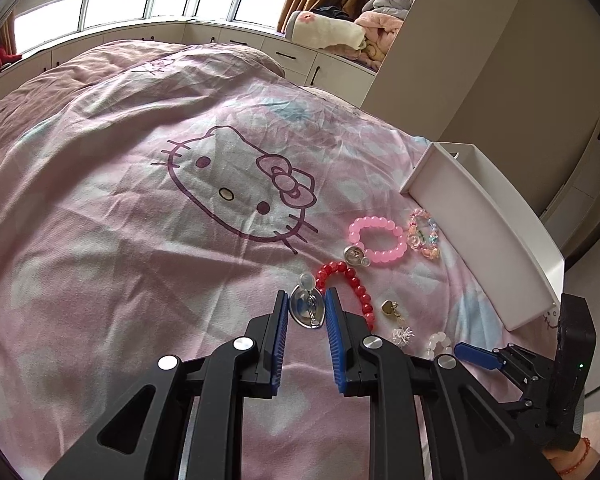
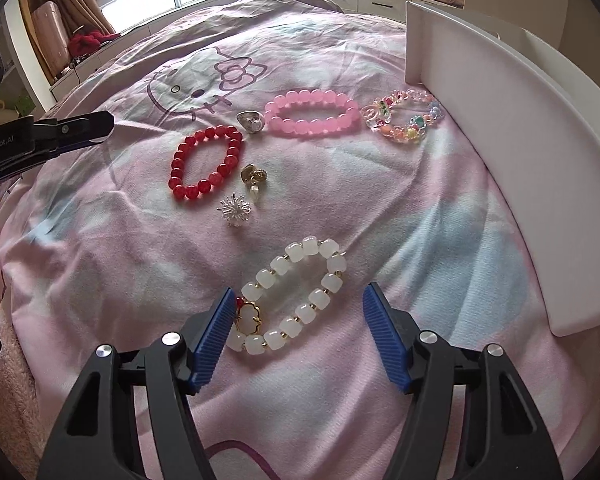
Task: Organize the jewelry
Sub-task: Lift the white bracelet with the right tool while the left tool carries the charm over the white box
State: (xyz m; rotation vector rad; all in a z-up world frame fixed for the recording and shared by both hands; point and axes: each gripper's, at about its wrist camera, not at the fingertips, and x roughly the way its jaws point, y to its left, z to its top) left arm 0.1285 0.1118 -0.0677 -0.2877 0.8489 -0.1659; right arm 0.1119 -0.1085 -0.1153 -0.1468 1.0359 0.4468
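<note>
Pink duvet cover (image 2: 112, 240) with a cat-face cartoon print is carrying all the jewelry; nothing is in the white tray (image 2: 512, 128) that I can see, its inside is hidden from both cameras.

I'm seeing my left gripper (image 1: 307, 303) pinching a silver heart-shaped earring (image 1: 307, 309) between its blue pads, held above the cover. The red bead bracelet (image 2: 206, 164) is lying just behind it, partly hidden by the right-hand finger in the left wrist view.

My right gripper (image 2: 300, 300) is standing spread wide over the white bead bracelet (image 2: 296, 300). The left pad is touching or nearly touching its gold-rimmed charm end, I can't tell which; the right pad is clear of the beads. Not gripping it.

Around it:
- silver starburst piece (image 2: 235, 210) and a gold heart earring (image 2: 254, 176) are sitting between the white and red bracelets, close together
- a second silver heart earring (image 2: 252, 122) is touching the pink bead bracelet (image 2: 312, 118) at its left end
- multicolour bead bracelet (image 2: 404, 120) is lying just beside the tray wall, right of the pink one

Tray is running along the right edge of the bed, long wall facing the jewelry. Nothing is blocking the path from the white bracelet to it.

Readable text: "enRobot.AI" on the left tool's body in the right wrist view, first letters cut off by the frame edge.

Background: bay window, brown curtains, folded blankets on the window seat.
</note>
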